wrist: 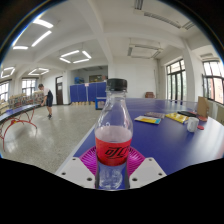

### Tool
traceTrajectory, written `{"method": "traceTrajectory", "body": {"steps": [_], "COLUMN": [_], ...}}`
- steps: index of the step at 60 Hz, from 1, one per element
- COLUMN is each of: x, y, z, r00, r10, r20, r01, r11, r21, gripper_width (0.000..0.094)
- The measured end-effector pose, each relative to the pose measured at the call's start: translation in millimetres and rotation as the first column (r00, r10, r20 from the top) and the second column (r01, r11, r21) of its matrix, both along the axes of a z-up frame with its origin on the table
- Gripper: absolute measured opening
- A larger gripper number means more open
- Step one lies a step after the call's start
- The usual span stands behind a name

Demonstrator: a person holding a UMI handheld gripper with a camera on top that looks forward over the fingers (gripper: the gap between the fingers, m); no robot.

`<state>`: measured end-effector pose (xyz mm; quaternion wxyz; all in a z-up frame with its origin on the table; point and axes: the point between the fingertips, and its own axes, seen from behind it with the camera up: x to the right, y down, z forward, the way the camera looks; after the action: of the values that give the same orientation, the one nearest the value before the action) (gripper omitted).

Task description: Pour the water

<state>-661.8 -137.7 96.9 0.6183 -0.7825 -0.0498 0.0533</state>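
A clear plastic bottle (113,125) with a black cap and a red label stands between my gripper's (112,158) fingers, upright above the blue table (170,140). The magenta pads (88,156) press against both sides of the bottle at its labelled lower part. The gripper is shut on the bottle. The bottle's base is hidden by the gripper body, so I cannot tell if it rests on the table or is lifted.
Beyond the bottle on the blue table lie a yellow flat object (148,120), a yellow item (177,117), a white cup-like object (192,125) and a tan box (203,108). A person (46,100) stands far off beside ping-pong tables (20,113). Windows line the far side.
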Motion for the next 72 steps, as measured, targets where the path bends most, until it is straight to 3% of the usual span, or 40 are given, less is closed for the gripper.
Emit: {"method": "traceTrajectory", "body": {"steps": [8, 12, 23, 29, 35, 38, 44, 52, 61, 72], "x": [1.2, 23.2, 75.1, 133.9, 190.0, 226.5, 290.9, 354.3, 393.1, 405.9], "y": [3.2, -1.6, 38.8, 81.3, 116.2, 138.3, 181.3, 229.7, 262.0, 264.7], "z": [42.4, 89.4, 229.4, 281.9, 319.7, 324.2, 307.9, 251.3, 177.0, 155.5], "r00": [0.997, 0.987, 0.862, 0.676, 0.344, 0.144, -0.189, -0.483, -0.606, -0.615], "r10": [0.042, 0.081, 0.236, 0.348, 0.398, 0.385, 0.298, 0.185, 0.078, 0.03], "r20": [-0.062, -0.14, -0.448, -0.65, -0.85, -0.912, -0.936, -0.856, -0.792, -0.788], "r01": [-0.039, -0.068, -0.136, -0.187, -0.205, -0.192, -0.153, -0.12, -0.085, -0.125], "r11": [0.998, 0.993, 0.96, 0.934, 0.916, 0.915, 0.932, 0.954, 0.983, 0.983], "r21": [0.047, 0.095, 0.244, 0.306, 0.346, 0.356, 0.328, 0.274, 0.162, 0.134], "gripper_width": [0.0337, 0.0334, 0.0333, 0.0334, 0.0337, 0.0336, 0.0336, 0.0336, 0.0333, 0.0332]}}
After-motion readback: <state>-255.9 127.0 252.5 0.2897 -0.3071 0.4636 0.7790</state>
